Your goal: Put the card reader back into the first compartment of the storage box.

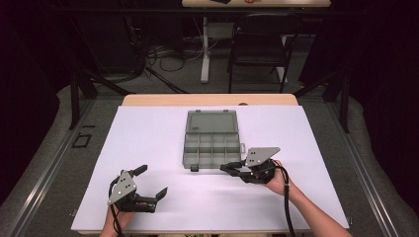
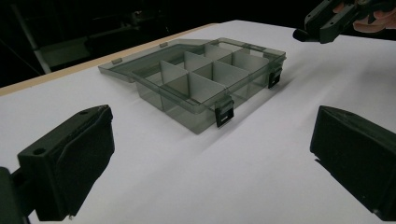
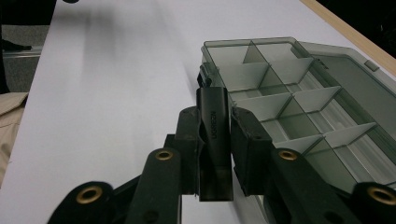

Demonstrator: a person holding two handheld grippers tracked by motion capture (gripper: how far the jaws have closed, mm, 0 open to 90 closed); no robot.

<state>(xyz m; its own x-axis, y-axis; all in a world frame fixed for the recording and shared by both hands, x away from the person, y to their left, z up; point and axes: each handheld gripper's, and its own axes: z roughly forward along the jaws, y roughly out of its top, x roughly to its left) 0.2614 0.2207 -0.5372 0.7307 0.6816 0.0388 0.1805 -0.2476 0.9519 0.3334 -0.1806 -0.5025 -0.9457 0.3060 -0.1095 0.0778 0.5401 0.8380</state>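
Observation:
A smoky grey compartment box (image 1: 212,145) lies open at mid-table, its lid (image 1: 211,121) folded back flat and its cells bare. My right gripper (image 1: 228,168) hovers at the box's near right corner, pointing left. In the right gripper view, the right gripper (image 3: 217,120) is shut on a small black bar (image 3: 214,140) with raised lettering, right beside the box (image 3: 289,102). My left gripper (image 1: 152,180) rests at the near left, jaws wide apart with nothing between them. From the left gripper view, the left gripper (image 2: 212,158) faces the box (image 2: 210,79), and the right gripper (image 2: 308,29) appears at top right.
Black latches (image 2: 224,114) hang on the box's front wall. The white table cover (image 1: 148,133) ends at a wooden strip (image 1: 207,99) at the far edge. A dark chair (image 1: 259,47) and floor cables (image 1: 163,57) lie beyond the table.

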